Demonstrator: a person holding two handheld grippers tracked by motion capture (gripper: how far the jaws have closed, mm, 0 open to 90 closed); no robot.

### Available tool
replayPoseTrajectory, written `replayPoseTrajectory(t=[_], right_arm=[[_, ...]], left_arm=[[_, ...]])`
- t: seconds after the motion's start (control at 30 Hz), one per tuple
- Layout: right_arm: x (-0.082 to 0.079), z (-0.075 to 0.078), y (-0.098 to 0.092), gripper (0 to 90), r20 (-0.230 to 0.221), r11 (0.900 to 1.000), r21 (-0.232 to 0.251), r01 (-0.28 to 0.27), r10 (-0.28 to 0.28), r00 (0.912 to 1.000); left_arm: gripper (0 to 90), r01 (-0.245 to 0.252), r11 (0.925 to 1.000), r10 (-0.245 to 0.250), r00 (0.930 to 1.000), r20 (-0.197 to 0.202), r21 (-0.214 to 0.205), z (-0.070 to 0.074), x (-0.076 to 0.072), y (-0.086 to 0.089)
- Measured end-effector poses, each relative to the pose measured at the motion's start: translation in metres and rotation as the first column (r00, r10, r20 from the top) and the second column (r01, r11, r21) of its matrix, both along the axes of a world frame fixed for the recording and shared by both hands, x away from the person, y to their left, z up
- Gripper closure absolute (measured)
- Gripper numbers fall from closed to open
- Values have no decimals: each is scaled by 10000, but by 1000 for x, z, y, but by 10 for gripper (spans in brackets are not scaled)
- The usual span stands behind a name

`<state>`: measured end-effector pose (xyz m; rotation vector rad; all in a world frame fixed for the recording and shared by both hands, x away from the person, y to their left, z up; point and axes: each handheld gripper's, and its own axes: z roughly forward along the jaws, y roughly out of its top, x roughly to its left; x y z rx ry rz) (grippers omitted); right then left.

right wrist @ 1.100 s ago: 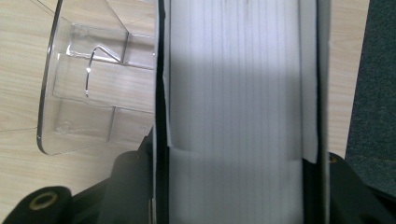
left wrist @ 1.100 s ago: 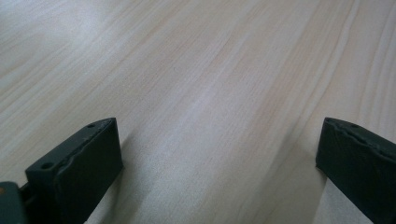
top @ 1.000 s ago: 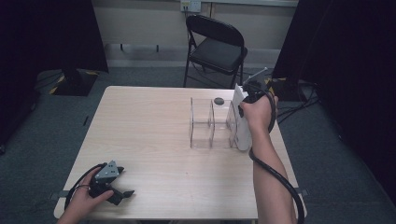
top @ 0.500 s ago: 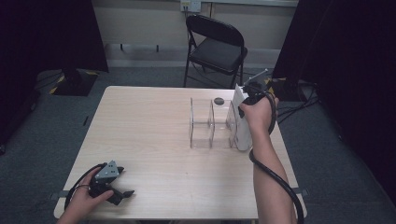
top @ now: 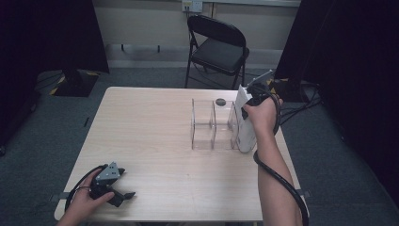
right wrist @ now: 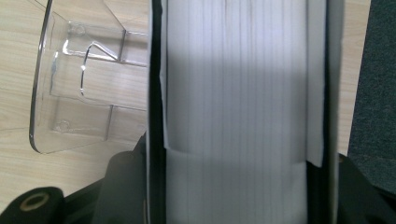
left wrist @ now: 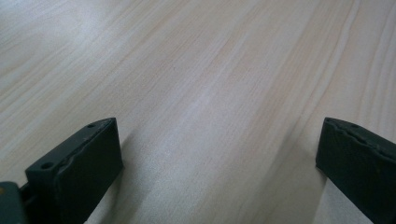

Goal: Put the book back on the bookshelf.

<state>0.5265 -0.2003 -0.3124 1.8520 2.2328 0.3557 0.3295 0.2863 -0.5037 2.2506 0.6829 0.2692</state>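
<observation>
A white book-like block [top: 244, 126] stands upright on the table at the right end of a clear acrylic divider rack [top: 211, 125]. My right gripper [top: 249, 104] comes down on its top edge, shut on it. In the right gripper view the block's pale page side [right wrist: 238, 107] spans the gap between the two jaws of the right gripper [right wrist: 238, 191], and the clear rack [right wrist: 79, 88] lies just to its left. At the table's front left corner my left gripper [top: 123, 194] rests open, and the left gripper [left wrist: 219, 154] has only bare wood between its jaws.
A small dark round object [top: 220, 101] lies on the table just behind the rack. The light wooden table [top: 141, 132] ends close to the block's right side. A black folding chair [top: 219, 47] stands beyond the far edge.
</observation>
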Motion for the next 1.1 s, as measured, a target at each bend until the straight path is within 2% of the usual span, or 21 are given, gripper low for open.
replayPoseTrajectory(t=[0.03,0.17,0.5,0.63,0.73,1.03,1.1], right_arm=[[0,0,0,491,-15,10000,25,4,-4,10000],[0,0,-1,481,-66,10000,61,-40,40,10000],[-2,1,-6,470,-196,9999,88,-138,140,9997],[-4,1,-6,438,-222,9998,55,-202,204,9995],[-5,3,-8,379,-60,9999,64,-111,112,9999],[-11,10,-12,303,-33,9991,398,-115,116,9999],[-13,11,-12,303,1,9994,323,-118,118,9999]], left_arm=[[0,22,9999,-21,10000,-52,123,1,0,0],[0,2,10000,-2,10000,-2,5,0,0,0],[0,27,9999,-26,10000,-58,117,1,0,0],[0,15,10000,-15,10000,-29,19,0,0,0],[0,3,10000,-3,10000,-13,12,0,0,0],[0,10,10000,-10,10000,-23,16,0,0,0],[0,26,10000,-26,10000,-32,22,0,1,0]])
